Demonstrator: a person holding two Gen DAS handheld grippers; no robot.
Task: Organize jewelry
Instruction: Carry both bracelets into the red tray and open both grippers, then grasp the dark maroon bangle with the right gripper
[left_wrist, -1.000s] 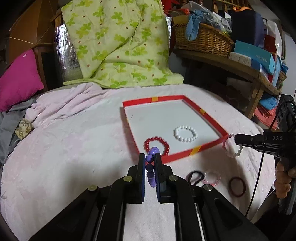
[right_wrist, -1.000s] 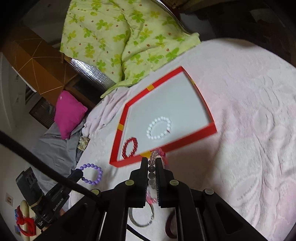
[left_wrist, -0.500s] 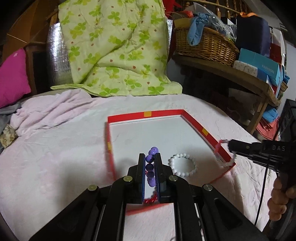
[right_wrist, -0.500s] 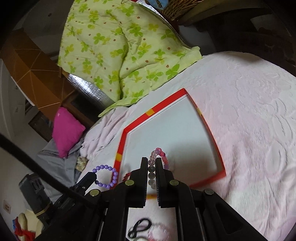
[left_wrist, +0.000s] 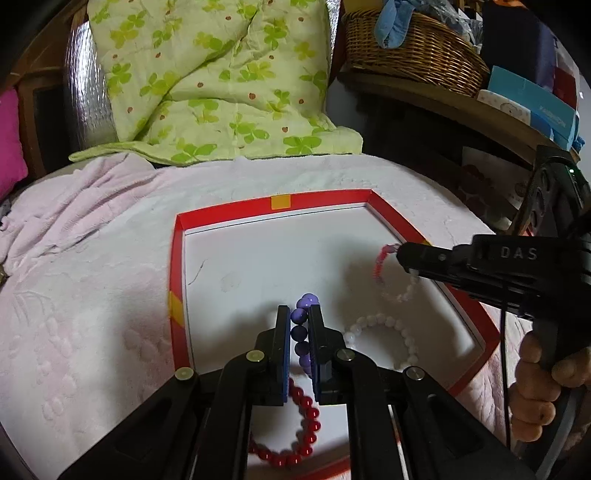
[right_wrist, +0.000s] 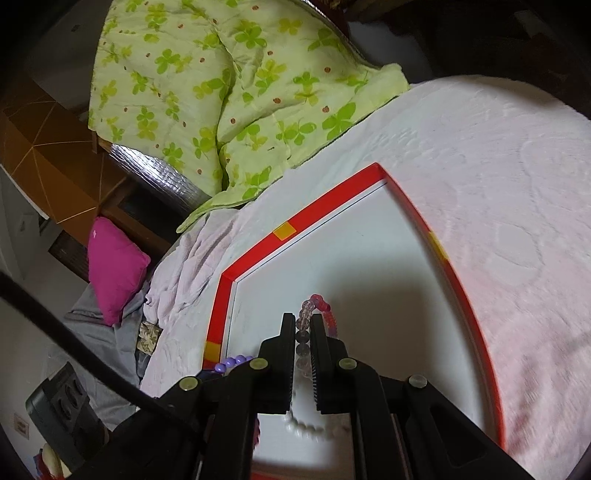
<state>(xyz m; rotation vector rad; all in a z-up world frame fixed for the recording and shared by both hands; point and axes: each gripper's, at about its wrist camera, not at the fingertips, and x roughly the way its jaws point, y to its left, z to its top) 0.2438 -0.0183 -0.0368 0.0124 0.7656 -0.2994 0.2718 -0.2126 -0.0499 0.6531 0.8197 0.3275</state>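
Note:
A shallow white tray with a red rim (left_wrist: 236, 213) (right_wrist: 255, 251) lies on the pale pink blanket. My left gripper (left_wrist: 298, 312) is shut on a purple bead bracelet (left_wrist: 300, 325) and hangs over the tray's near half. The right gripper (left_wrist: 400, 254) (right_wrist: 300, 321), shut on a pink and clear bead bracelet (left_wrist: 380, 266) (right_wrist: 306, 332), hovers over the tray's right side. In the tray lie a red bead bracelet (left_wrist: 306, 424) and a white bead bracelet (left_wrist: 384, 332) (right_wrist: 306, 428). A bit of the purple bracelet (right_wrist: 231, 363) shows at the lower left of the right wrist view.
A green clover quilt (left_wrist: 221, 81) is heaped behind the blanket. A pink cushion (right_wrist: 114, 266) lies to the left. To the right a wooden shelf holds a wicker basket (left_wrist: 417, 55) and boxes (left_wrist: 535, 107). A hand (left_wrist: 535, 387) holds the right gripper.
Both grippers moved forward from the tray's near edge to over its white floor, each still holding its bracelet. The red and white bracelets now lie close under the fingers.

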